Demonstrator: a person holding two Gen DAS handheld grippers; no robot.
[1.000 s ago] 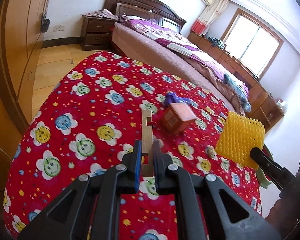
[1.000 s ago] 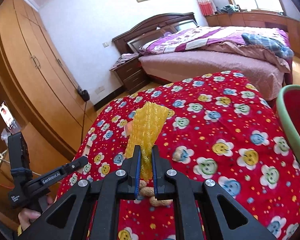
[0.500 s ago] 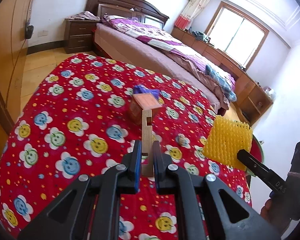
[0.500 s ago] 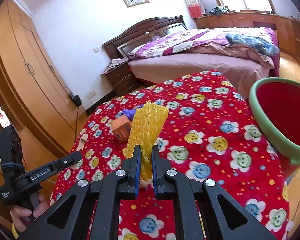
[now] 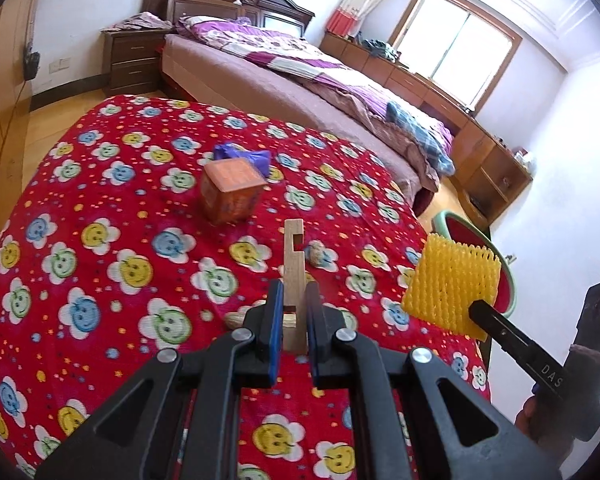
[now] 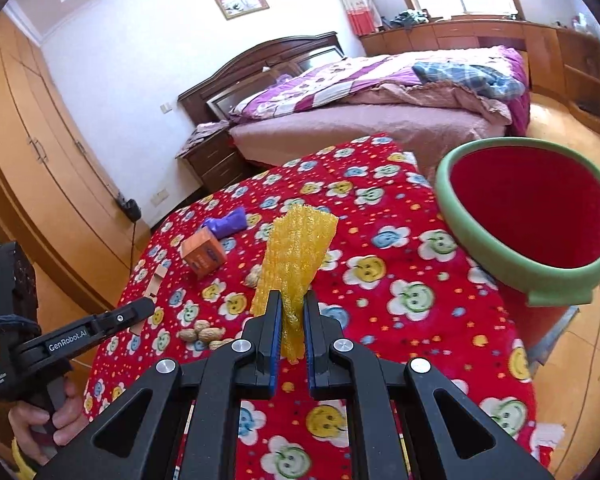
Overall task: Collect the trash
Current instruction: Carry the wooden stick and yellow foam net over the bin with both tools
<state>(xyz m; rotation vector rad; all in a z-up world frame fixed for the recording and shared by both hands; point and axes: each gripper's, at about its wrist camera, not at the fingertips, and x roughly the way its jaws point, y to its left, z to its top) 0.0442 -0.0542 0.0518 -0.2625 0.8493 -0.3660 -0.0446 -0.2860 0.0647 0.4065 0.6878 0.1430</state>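
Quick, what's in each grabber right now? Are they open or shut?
Left gripper: shut on the notched wooden piece.
Right gripper: shut on the yellow foam net.

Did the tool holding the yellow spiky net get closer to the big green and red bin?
Yes. In the right wrist view the green-rimmed red bin grew larger and nearer, so the right tool with the yellow foam net moved toward it.

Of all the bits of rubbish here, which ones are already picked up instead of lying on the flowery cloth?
Two: the yellow foam net in the right gripper and the notched wooden strip in the left gripper, both pinched between shut jaws.
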